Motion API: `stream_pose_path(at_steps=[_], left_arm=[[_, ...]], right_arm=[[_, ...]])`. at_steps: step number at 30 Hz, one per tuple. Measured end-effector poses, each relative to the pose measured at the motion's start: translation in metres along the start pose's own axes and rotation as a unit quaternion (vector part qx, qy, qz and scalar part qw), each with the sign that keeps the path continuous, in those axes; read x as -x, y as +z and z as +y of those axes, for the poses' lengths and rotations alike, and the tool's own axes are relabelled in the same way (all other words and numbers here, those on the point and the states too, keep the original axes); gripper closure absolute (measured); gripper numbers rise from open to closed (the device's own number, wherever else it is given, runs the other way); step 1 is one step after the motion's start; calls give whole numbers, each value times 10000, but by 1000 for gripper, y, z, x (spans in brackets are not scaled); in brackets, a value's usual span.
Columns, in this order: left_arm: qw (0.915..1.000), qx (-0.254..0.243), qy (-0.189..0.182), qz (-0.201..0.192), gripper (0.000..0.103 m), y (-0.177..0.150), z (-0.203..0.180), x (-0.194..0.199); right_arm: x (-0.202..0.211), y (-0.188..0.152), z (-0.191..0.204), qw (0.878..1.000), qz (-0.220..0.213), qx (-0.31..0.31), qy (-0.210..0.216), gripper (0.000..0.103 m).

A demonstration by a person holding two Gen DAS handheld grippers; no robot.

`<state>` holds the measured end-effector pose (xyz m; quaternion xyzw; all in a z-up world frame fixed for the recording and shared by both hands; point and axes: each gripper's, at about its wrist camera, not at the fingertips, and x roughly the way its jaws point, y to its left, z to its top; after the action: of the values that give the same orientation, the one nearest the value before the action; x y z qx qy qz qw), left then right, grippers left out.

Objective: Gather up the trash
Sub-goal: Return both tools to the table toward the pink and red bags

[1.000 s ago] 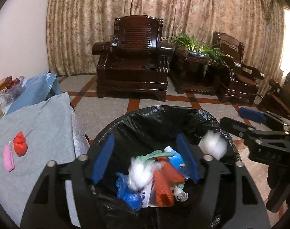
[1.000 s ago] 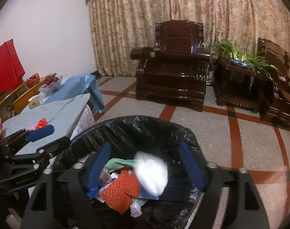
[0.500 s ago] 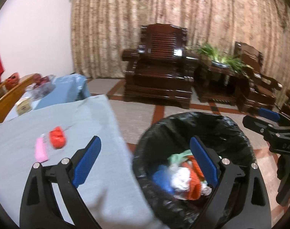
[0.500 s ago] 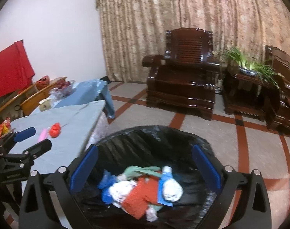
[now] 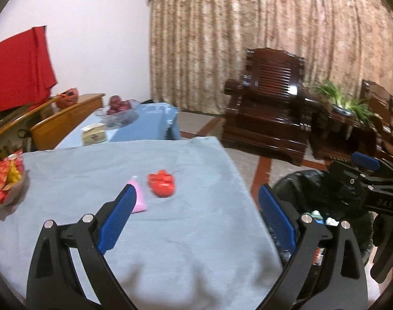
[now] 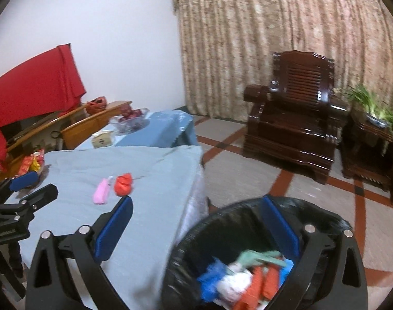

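A crumpled red wrapper and a pink tube lie on the grey-blue tablecloth. My left gripper is open and empty above the cloth, just short of them. My right gripper is open and empty, straddling the table edge and the black-lined trash bin. The bin holds several pieces of trash. The red wrapper and pink tube also show in the right wrist view. The right gripper shows at the right of the left wrist view.
A pile of red and yellow snack packets sits at the table's left edge. A small box and a fruit bowl stand on the blue table behind. Dark wooden armchairs and a plant stand across the tiled floor.
Both grippers have swung left from over the bin toward the table. The left one is now over the cloth near the red wrapper and pink tube. A white wad dropped into the bin earlier.
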<state>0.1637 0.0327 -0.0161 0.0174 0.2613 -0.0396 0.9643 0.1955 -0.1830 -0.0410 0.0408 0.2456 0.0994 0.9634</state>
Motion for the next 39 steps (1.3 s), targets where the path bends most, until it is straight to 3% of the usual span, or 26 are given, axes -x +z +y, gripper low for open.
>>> stream_pose_path(at_steps=[10,20,39], left_arm=[[9967,486,626,-161,10,9,82,8],[9914,815,1019,70,10,1,141,-18],[9876,944,1144,518,10,-22,183,-102]], right_arm=[[-44,15,66,9982,74,340,480,6],[-102,15,118,9945,341,647,752,6],[-224,2,149,9903,896,687,804,6]])
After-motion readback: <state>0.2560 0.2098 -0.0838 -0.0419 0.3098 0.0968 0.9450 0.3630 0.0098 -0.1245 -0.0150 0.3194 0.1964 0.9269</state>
